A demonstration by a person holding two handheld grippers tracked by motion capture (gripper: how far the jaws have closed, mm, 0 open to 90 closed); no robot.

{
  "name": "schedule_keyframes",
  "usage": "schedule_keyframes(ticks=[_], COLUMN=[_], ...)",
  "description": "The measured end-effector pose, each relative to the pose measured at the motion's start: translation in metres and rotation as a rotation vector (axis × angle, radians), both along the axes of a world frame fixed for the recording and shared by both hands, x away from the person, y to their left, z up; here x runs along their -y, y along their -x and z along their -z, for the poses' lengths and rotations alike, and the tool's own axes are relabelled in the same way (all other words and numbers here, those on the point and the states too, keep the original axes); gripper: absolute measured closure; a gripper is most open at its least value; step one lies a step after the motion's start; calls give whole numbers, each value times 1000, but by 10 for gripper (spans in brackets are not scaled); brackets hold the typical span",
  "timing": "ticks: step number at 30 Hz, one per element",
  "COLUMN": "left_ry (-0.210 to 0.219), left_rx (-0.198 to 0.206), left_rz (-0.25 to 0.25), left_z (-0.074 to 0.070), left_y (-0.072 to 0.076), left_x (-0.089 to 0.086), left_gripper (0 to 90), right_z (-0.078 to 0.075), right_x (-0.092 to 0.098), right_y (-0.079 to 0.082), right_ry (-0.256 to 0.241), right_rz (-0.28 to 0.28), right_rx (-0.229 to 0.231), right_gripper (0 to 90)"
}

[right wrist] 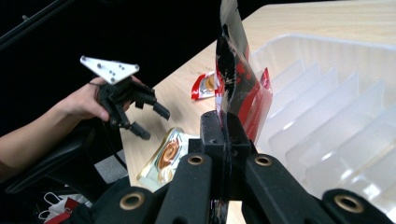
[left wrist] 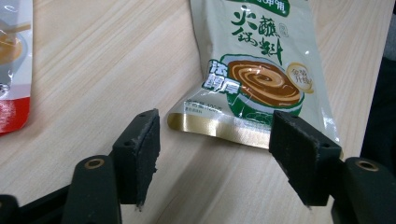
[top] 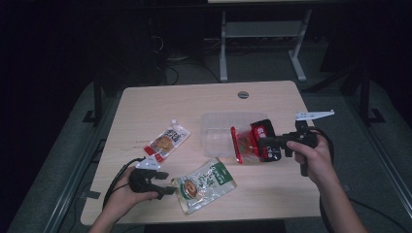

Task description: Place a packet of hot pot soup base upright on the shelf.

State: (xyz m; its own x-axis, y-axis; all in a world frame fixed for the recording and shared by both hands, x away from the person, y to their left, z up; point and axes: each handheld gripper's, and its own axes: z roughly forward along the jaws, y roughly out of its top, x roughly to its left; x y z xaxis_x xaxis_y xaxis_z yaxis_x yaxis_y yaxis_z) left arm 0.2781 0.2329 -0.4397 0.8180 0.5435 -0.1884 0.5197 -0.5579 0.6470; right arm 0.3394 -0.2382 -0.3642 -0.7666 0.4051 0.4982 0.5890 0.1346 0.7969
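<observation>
My right gripper is shut on the edge of a red and black snack packet. It holds the packet upright over the near right part of a clear ribbed plastic tray. A cream and green sauce packet lies flat near the table's front. My left gripper is open just left of that packet, its jaws either side of the gold bottom edge without touching. A red and white packet lies farther left.
The wooden table has a round cable hole at the back. Beyond it stand white desk legs on a dark floor. The left hand and gripper appear across the table in the right gripper view.
</observation>
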Motion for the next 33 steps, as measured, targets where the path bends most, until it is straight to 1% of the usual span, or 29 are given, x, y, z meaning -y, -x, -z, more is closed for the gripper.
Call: schedule_keyframes(ticks=[3, 5, 6, 7, 8, 10, 14, 19, 22, 26, 28, 29, 30, 33], left_ry=[0, 1, 0, -1, -1, -7, 2, 1, -4, -1, 1, 1, 10, 5], left_rx=[1, -1, -2, -2, -5, -8, -7, -6, -3, -1, 0, 0, -4, -2], left_rz=[-2, -6, -9, -9, -10, -12, -18, -19, -15, -26, -30, -30, -38, -30], left_z=[0, 0, 0, 0, 0, 0, 0, 0, 1, 0, 0, 0, 0, 1], left_y=[-1, -1, -2, -1, -1, -1, -1, -2, -1, 0, -1, -1, -1, -1], left_x=[0, 0, 0, 0, 0, -1, -2, -2, -3, -5, -5, -5, -4, -4], left_gripper=[322, 321, 318, 316, 316, 313, 309, 305, 297, 294, 291, 291, 291, 291], right_z=[-2, -4, -4, -5, -5, -6, -9, -10, -9, -3, 0, 0, 3, 7], right_x=[-5, -10, -12, -16, -18, -24, -37, -53, -60, -68, -71, -71, -73, -76], right_y=[-7, -13, -15, -18, -21, -26, -37, -48, -53, -61, -64, -64, -66, -66], right_ry=[-11, -9, -9, -12, -13, -12, -9, -7, 0, 10, 2, 2, 9, 16], right_rz=[0, -2, -5, -4, -7, -11, -18, -24, -21, -9, -3, -3, 3, 3], right_rx=[0, -2, 9, 2, 8, 12, 21, 30, 25, 24, 13, 13, 9, 4], right_gripper=[900, 900, 900, 900, 900, 900, 900, 900, 900, 900, 900, 900, 900, 900])
